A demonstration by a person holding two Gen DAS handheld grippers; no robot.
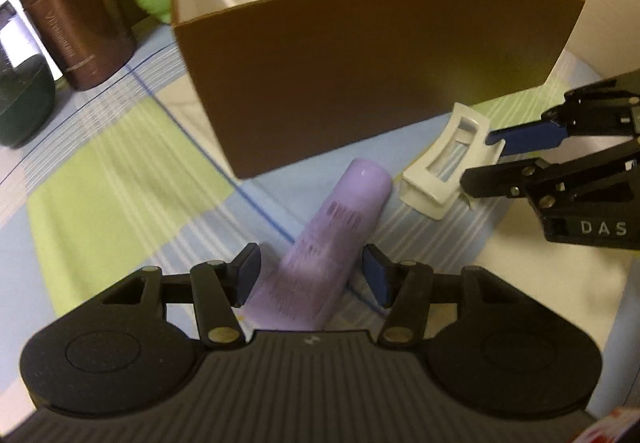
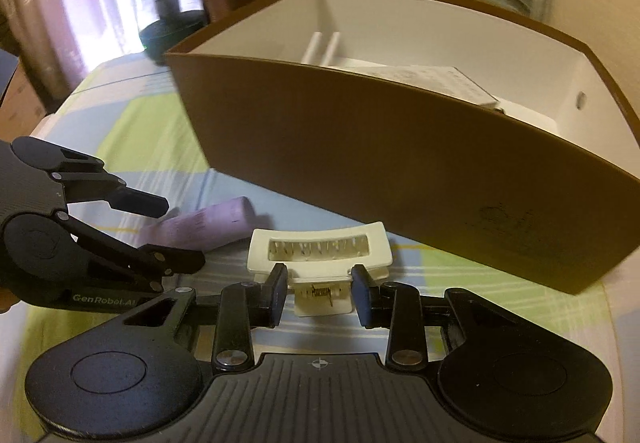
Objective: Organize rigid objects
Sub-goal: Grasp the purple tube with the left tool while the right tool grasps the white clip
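Here, both tools are set to pick up; nothing is lifted yet. Far left: a bronze metallic canister point(image 1: 76, 23), smooth, rounded corners, next to a dark round-bodied jar point(image 1: 22, 99). The surface is a soft cloth in green, blue and white checks point(image 1: 100, 179), perhaps a bed cover.

Left gripper point(image 1: 312, 277): jaws open, straddling the near end of a lilac tube point(image 1: 332, 239), matte plastic, cylindrical, lying flat with printed text on its side. Whether the pads touch it cannot be told.

Beyond stands the brown box point(image 1: 360, 83), open-topped, stiff card, white inside, with white rods and a paper-like item in it.

Right gripper point(image 2: 320, 293): jaws open, either side of the hinge end of a white hair claw clip point(image 2: 320, 247), hard glossy plastic, curved, toothed, lying just near the box wall.

Likely next: close on each item, lift above the box rim, drop inside. The clip's narrow tab could slip or spring open.
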